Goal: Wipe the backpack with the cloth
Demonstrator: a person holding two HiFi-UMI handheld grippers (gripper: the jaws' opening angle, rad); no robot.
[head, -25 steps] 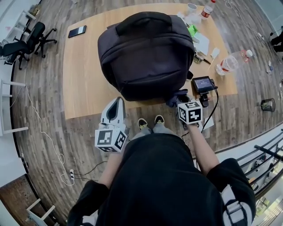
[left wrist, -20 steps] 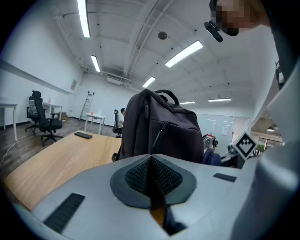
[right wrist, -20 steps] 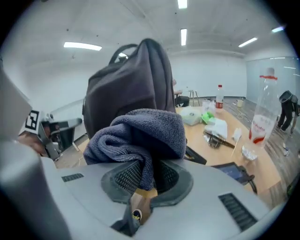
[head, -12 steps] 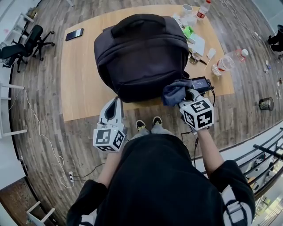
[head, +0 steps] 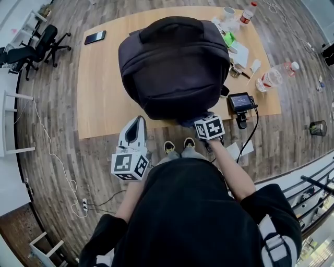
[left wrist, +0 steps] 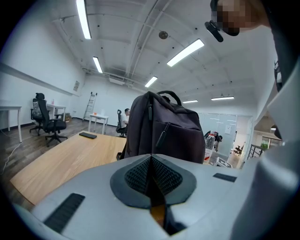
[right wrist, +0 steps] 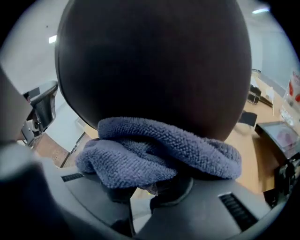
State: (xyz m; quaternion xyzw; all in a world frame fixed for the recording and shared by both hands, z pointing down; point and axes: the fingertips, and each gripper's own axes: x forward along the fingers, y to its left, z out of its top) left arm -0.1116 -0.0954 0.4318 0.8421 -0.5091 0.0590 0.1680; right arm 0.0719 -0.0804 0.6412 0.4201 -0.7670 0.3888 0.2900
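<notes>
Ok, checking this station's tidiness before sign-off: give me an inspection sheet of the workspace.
Surface: wooden table, left half mostly bare.
Job's things: black backpack standing on the table; blue-grey cloth pressed against its near lower side.
Clutter: phone far left; cup, plastic bottle, small screen on the right.
Grippers: left hand-held gripper shut, empty; right hand-held gripper shut on the cloth.
Cables: black cable from the screen; power strip on the floor.
Surroundings: wood floor, office chair.
</notes>
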